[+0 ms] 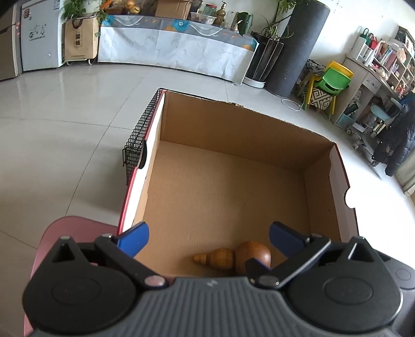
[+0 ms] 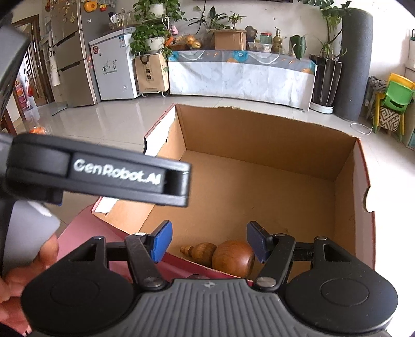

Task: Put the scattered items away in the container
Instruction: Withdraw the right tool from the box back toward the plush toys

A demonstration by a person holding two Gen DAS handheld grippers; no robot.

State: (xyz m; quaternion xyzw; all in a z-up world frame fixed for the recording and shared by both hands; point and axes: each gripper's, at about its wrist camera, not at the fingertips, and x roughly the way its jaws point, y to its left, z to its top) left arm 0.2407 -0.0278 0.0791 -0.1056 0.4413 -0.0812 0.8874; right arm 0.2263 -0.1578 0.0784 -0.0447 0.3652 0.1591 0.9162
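Hidden and cut-off parts around the cardboard box

Wooden gourd partly covered at its round end by the left hand-held gripper. In the right wrist view, box's left wall hidden behind the blurred black "GenRobot.AI" housing. Pink counter under the box mostly covered.

Floor: pale glossy tiles, reflecting daylight. Far wall white. Along it, a long bench under a marble-print cloth, carrying a cardboard carton, jars and fruit. Left of that: paper bag on a wheeled stand with potted plants on top, a white chest freezer, a steel fridge. Far right: dark grey column, tall black planter, stacked green and yellow kids' chairs, cluttered shelving.
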